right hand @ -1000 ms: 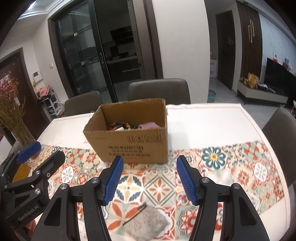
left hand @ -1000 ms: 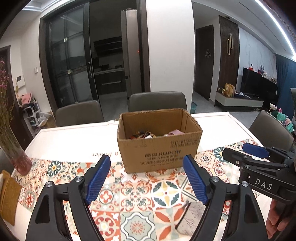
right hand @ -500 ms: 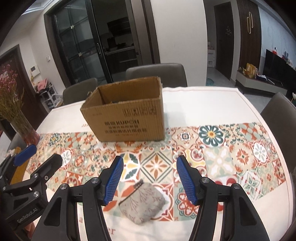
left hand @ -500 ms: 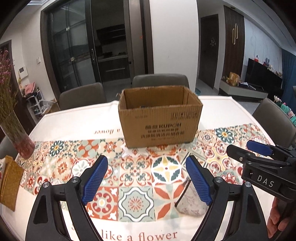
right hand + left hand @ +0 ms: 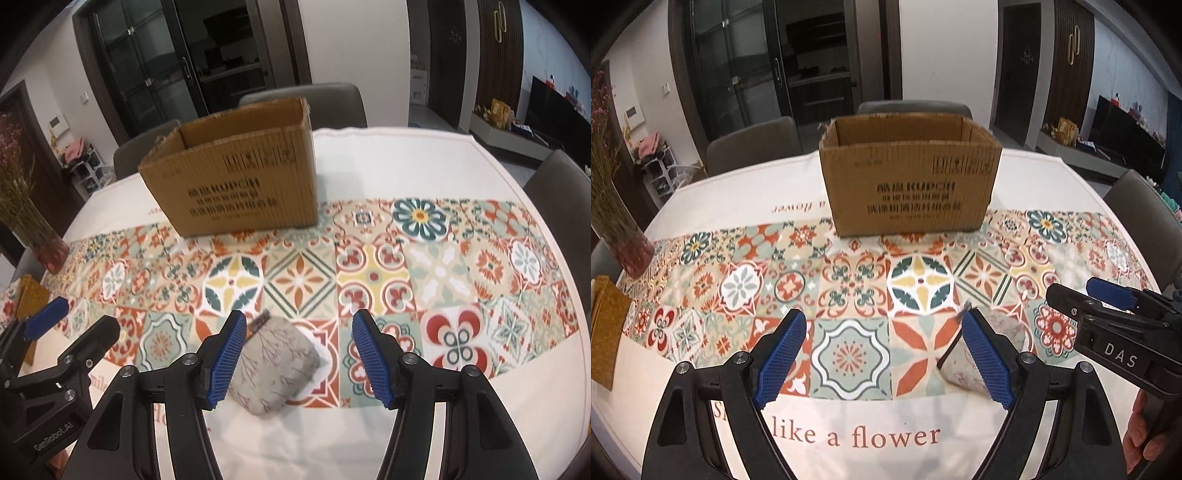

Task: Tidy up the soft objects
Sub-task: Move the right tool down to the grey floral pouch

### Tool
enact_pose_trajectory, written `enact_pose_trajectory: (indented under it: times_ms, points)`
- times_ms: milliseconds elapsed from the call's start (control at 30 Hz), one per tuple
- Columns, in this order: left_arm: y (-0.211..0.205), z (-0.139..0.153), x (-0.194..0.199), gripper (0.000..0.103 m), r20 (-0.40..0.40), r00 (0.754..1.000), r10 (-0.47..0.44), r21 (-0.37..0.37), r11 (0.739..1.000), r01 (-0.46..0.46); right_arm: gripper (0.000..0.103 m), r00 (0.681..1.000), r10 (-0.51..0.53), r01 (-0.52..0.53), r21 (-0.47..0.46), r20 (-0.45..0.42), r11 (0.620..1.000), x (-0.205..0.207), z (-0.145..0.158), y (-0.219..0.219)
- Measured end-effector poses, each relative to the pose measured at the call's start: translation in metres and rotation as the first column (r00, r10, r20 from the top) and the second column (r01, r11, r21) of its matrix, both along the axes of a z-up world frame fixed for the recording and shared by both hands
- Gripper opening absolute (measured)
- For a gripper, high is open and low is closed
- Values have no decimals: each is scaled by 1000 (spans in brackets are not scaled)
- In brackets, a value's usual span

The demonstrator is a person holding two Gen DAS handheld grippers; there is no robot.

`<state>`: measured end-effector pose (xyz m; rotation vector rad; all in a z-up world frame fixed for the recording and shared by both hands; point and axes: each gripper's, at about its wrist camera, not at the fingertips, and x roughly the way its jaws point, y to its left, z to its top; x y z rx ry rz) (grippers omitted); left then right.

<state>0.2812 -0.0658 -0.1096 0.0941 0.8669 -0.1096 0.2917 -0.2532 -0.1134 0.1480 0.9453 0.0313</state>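
A grey fabric pouch [image 5: 280,365] with a branch print and a dark zipper lies on the patterned tablecloth [image 5: 439,273]. My right gripper [image 5: 297,360] is open, low over the table, with the pouch between its blue fingers, nearer the left one. The pouch also shows in the left wrist view [image 5: 960,363], partly hidden behind the right finger of my left gripper [image 5: 884,363], which is open and empty. An open cardboard box [image 5: 910,184] stands beyond, at the table's middle; its contents are hidden by its front wall.
A glass vase [image 5: 622,236] with dried flowers stands at the left edge. A mustard cloth [image 5: 605,328] lies at the near left. Grey chairs [image 5: 753,147] surround the table. The right gripper shows at the right of the left wrist view [image 5: 1115,328].
Both grippers have come down and back toward the near table edge. The box contents have dropped out of sight. The pouch now lies between the right gripper's fingers.
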Motion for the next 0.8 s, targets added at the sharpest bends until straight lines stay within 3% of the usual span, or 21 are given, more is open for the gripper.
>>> enact_pose_trajectory:
  times_ms: [800]
  points:
    - [-9, -74, 8, 87, -191, 981, 20, 47, 999, -11, 61, 985, -3, 10, 36, -171, 999, 8, -72, -10]
